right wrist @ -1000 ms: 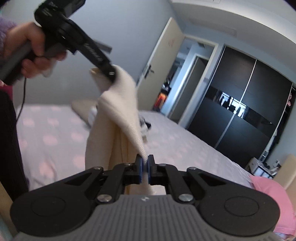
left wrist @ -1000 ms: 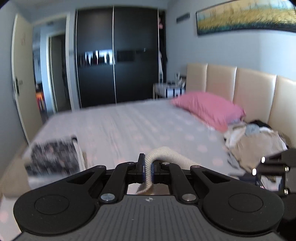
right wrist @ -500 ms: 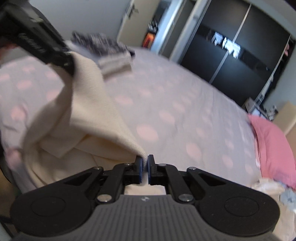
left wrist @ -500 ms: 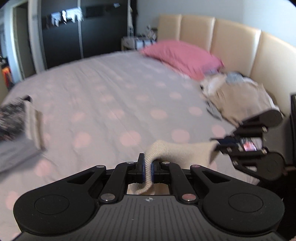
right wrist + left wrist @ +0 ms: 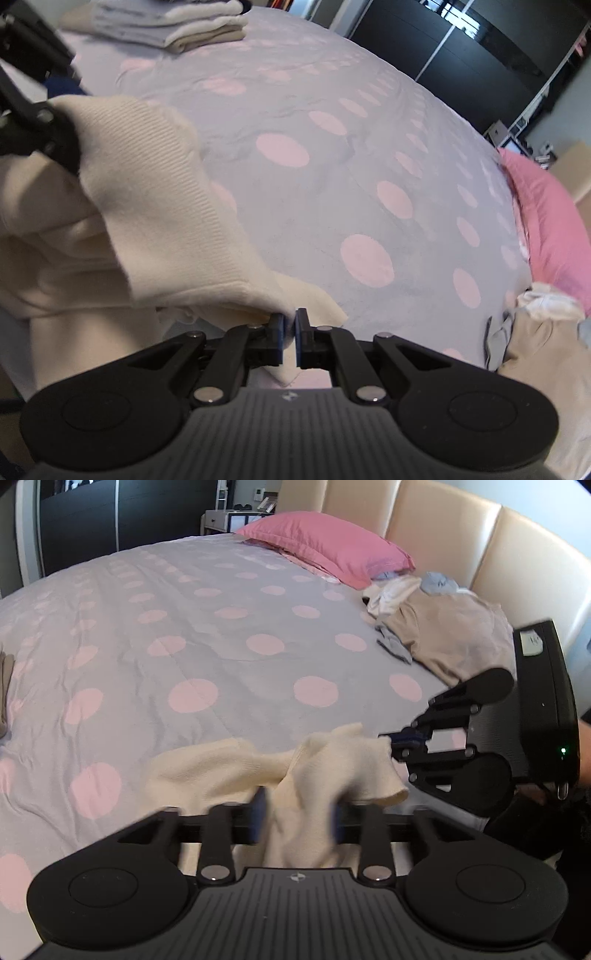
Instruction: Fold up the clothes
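Sweater (image 5: 155, 206) lies bunched at the bed's (image 5: 229, 635) near edge, unfolded. Left gripper (image 5: 297, 821) jaws spread w/ cloth between; right gripper (image 5: 290, 334) pinches a corner. Folded stack (image 5: 173, 26) done; pile (image 5: 443, 635) by headboard left.

Soft even daylight, bright, source outside frame. Shadows faint on grey bedspread with pink dots (image 5: 229, 635). Strong fisheye bend in both views: padded cream headboard (image 5: 443, 528) curves far right of left tongs; black wardrobe doors (image 5: 480, 48) tilt beyond right tongs. Dark vignette at corners. Left gripper (image 5: 299, 819) fingers smeared by motion blur, wide apart; cream knit garment (image 5: 332, 771) between them also blurred. Right gripper (image 5: 290, 334) sharp. Pale glare strip on wardrobe doors.
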`<state>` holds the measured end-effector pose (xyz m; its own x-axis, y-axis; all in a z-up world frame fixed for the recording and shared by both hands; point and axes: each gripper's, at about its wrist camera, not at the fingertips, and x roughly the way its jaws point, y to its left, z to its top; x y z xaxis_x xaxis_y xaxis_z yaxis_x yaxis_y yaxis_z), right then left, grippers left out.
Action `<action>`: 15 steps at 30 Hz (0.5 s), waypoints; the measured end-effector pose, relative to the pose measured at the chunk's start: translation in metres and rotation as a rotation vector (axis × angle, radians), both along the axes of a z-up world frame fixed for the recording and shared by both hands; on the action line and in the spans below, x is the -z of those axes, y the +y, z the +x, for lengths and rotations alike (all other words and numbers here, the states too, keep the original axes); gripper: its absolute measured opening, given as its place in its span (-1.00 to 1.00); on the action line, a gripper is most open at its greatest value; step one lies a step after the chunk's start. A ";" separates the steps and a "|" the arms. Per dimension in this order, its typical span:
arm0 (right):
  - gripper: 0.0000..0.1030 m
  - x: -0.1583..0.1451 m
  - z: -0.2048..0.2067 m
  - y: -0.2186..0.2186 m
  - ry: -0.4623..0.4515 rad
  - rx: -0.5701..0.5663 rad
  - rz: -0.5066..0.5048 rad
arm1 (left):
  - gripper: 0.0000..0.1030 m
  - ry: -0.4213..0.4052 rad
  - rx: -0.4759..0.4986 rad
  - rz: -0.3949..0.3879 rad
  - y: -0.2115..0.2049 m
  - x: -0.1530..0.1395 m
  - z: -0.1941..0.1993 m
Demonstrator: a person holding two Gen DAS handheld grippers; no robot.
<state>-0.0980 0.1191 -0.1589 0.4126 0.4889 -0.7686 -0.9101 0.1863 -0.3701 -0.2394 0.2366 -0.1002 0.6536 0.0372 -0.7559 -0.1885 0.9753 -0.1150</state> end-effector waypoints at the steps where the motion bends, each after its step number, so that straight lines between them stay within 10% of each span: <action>1: -0.87 0.000 0.000 -0.001 -0.004 -0.002 -0.003 | 0.08 0.004 0.003 0.015 -0.002 0.002 -0.001; 15: -0.86 -0.002 0.006 0.003 -0.002 0.009 -0.001 | 0.10 0.057 0.115 0.169 -0.032 0.011 -0.023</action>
